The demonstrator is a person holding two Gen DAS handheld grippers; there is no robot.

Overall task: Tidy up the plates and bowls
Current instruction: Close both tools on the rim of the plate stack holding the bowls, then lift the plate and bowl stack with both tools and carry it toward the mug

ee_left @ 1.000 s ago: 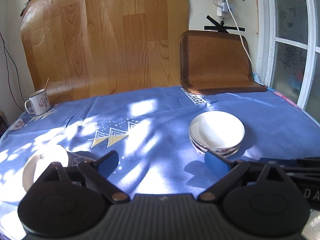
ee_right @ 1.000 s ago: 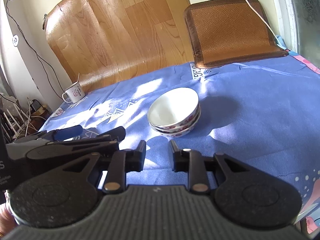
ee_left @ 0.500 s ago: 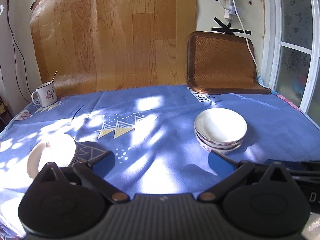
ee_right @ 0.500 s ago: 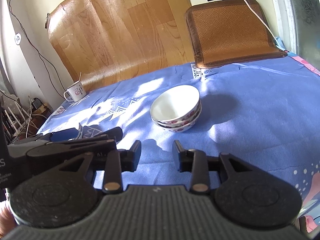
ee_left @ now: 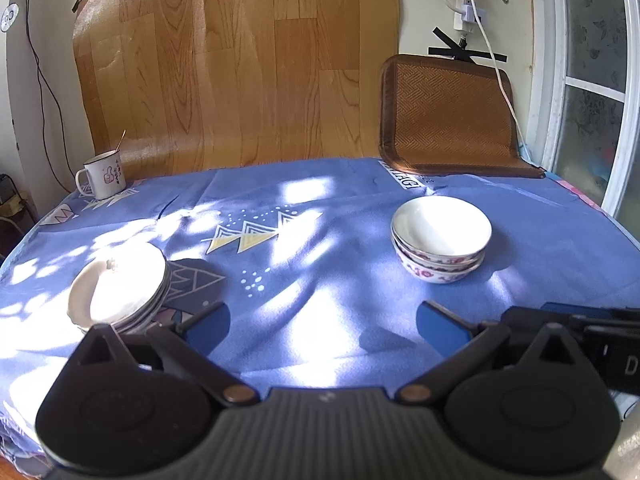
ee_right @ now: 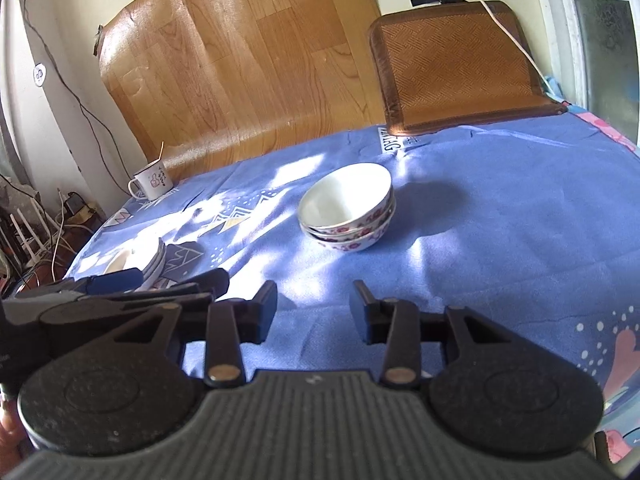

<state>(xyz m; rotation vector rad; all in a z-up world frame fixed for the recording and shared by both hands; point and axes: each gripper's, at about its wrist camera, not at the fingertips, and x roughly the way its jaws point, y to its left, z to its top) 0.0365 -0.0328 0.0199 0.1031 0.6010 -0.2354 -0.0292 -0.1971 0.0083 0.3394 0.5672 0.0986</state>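
Change: both cameras now sit a little further back from the table than a second ago, so the bowls [ee_left: 440, 238] and the plates [ee_left: 120, 288] show more fully; the right gripper [ee_right: 314, 312] has just been opening its jaws, with nothing between them.
Left gripper [ee_left: 322, 322]: jaws spread wide, only cloth [ee_left: 320, 220] between the blue pads, nothing held.
Right gripper: jaws partly apart, empty, well short of the bowls.
Bowls: a nested stack, upright, on the right half of the table; in the left view it lies ahead and to the right of the right-hand pad, apart from it.
Plates: a stack near the left edge of the table, just beside and behind the left-hand pad in the left view; I cannot tell if the pad touches it.
Task state: I judge the sorting looks nearly done, bowls in one pile and plates in another.
Risk 1: the plates lie close to the table edge, so a sideways move of the left gripper could push them off.
Risk 2: the two grippers are near each other, and a crossing move could make them collide.
Risk 3: the cloth is wrinkled and loose; a dragged pad could pull it and shift the bowls or the mug [ee_left: 102, 176].
Risk 4: strong sun patches wash out the plate rims, so a grasp could miss the rim.
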